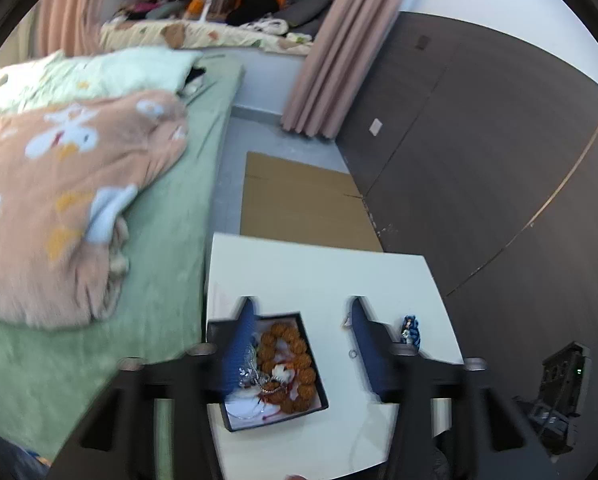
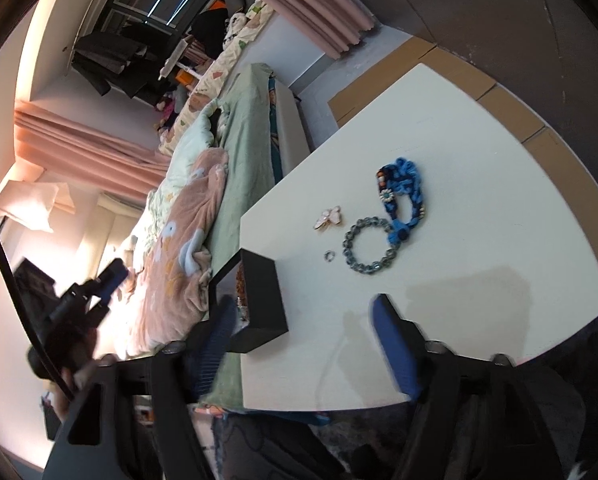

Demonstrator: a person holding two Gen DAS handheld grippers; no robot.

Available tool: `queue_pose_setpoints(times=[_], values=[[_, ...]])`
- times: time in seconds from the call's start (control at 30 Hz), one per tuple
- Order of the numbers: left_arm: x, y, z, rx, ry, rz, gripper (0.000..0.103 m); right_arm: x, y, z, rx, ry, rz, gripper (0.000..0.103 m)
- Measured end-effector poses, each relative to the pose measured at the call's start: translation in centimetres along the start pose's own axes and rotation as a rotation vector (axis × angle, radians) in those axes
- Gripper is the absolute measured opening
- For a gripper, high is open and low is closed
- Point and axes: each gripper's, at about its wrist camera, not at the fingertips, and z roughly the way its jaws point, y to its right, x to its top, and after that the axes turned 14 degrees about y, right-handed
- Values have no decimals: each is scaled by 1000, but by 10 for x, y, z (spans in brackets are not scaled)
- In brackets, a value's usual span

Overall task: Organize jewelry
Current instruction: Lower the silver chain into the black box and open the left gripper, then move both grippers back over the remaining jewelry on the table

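A black open box [image 1: 275,420] sits at the near left of the white table [image 1: 319,276]. It holds an orange bead bracelet [image 1: 287,364] and silver jewelry [image 1: 251,376]. My left gripper [image 1: 303,320] hangs open above it, its left finger over the box, nothing gripped. To the right lie a small ring [image 1: 353,354] and a blue braided bracelet [image 1: 410,330]. In the right wrist view my right gripper [image 2: 304,300] is open and empty by the box [image 2: 265,296]. Beyond it lie a ring [image 2: 330,255], a grey chain bracelet [image 2: 369,246], a pale flower brooch [image 2: 329,218] and the blue bracelet [image 2: 403,196].
A bed with a green sheet [image 1: 171,240] and a pink blanket [image 1: 59,200] runs along the table's left edge. Flat cardboard [image 1: 303,200] lies on the floor past the table. Dark wood panels [image 1: 479,160] stand to the right. A hand holds the left gripper [image 2: 99,284].
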Motion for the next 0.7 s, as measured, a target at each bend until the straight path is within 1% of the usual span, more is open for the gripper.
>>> queue_pose_setpoints(times=[0.03,0.2,0.3,0.4,0.5,0.7], values=[[-5,-1,1,2,2,-12,62,1,1,-3,-5,12,-1,84],[-19,4,8,-16,-32,-21,62,7,11,-16,-32,55,0,84],[-28,13,12,-27,-42,-19,62,11,17,-26,-66,109,6,84],[-37,25,17,-51,-63,-18,62,14,20,-33,-95,139,-6,84],[-46,38,25,-82,-93,0,62,18,24,-39,-146,156,-26,84],[-61,68,45,-117,-154,71,62,21,42,-48,-172,151,-3,84]])
